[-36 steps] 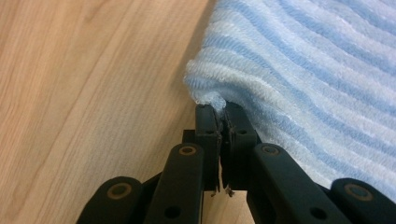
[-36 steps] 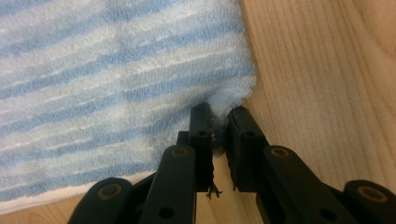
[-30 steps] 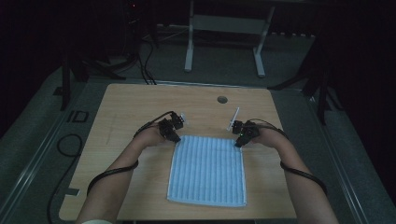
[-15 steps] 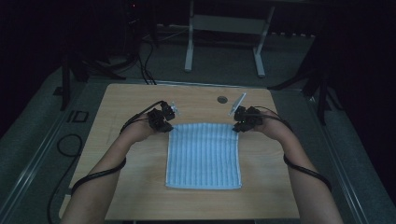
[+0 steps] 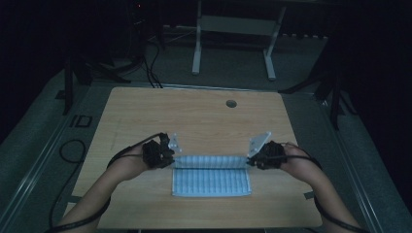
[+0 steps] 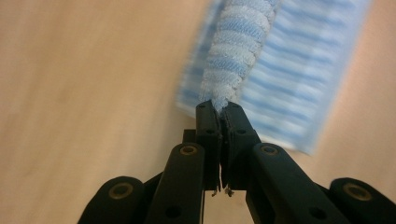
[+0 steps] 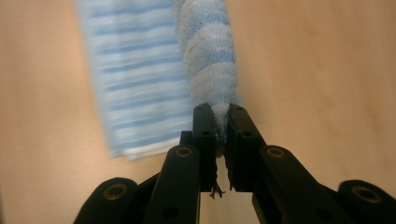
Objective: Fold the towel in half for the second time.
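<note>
A blue and white striped towel point(image 5: 211, 182) lies on the wooden table point(image 5: 194, 116), its far edge raised off the surface. My left gripper point(image 5: 171, 158) is shut on the left corner of that edge, my right gripper point(image 5: 248, 160) on the right corner, and the edge hangs stretched between them. In the left gripper view the bunched cloth point(image 6: 238, 51) rises from the closed tips of the left gripper point(image 6: 219, 109), with the flat part of the towel point(image 6: 299, 79) below. The right gripper view shows the same: the right gripper point(image 7: 219, 112) pinches a rolled corner point(image 7: 205, 56) above the flat towel point(image 7: 135, 74).
A small round hole point(image 5: 231, 103) sits in the far part of the table. Bare wood surrounds the towel on all sides. Beyond the table stands a white metal frame point(image 5: 233, 24). Cables point(image 5: 68, 150) lie on the floor at the left.
Both grippers have come back toward the person with the towel's far edge lifted. The towel now looks much shorter, its far part carried over the near part.
</note>
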Demonstrator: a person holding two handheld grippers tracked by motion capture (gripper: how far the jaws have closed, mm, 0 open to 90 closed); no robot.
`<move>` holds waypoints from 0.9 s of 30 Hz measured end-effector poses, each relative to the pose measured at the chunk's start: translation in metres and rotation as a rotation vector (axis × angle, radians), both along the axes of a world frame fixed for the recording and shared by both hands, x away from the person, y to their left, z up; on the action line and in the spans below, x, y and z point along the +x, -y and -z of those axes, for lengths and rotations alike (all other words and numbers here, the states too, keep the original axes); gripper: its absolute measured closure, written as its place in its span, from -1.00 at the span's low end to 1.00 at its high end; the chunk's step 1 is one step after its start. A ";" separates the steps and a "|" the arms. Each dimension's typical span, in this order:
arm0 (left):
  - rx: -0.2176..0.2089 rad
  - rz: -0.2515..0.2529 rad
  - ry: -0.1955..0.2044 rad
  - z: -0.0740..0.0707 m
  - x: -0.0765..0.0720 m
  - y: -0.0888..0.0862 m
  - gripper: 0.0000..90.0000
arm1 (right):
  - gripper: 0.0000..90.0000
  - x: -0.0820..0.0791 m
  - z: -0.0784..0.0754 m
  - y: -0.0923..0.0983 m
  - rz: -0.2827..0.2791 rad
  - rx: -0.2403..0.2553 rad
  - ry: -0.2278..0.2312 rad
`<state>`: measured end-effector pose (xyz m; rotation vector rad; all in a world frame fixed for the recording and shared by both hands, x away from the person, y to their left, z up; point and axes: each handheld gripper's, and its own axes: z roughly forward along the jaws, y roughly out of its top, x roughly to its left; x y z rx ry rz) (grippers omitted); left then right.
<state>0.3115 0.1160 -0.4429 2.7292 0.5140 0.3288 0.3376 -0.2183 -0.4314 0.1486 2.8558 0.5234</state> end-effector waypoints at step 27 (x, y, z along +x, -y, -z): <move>-0.047 0.062 -0.083 0.024 -0.015 0.013 0.50 | 0.75 -0.037 0.035 0.001 0.054 0.106 -0.071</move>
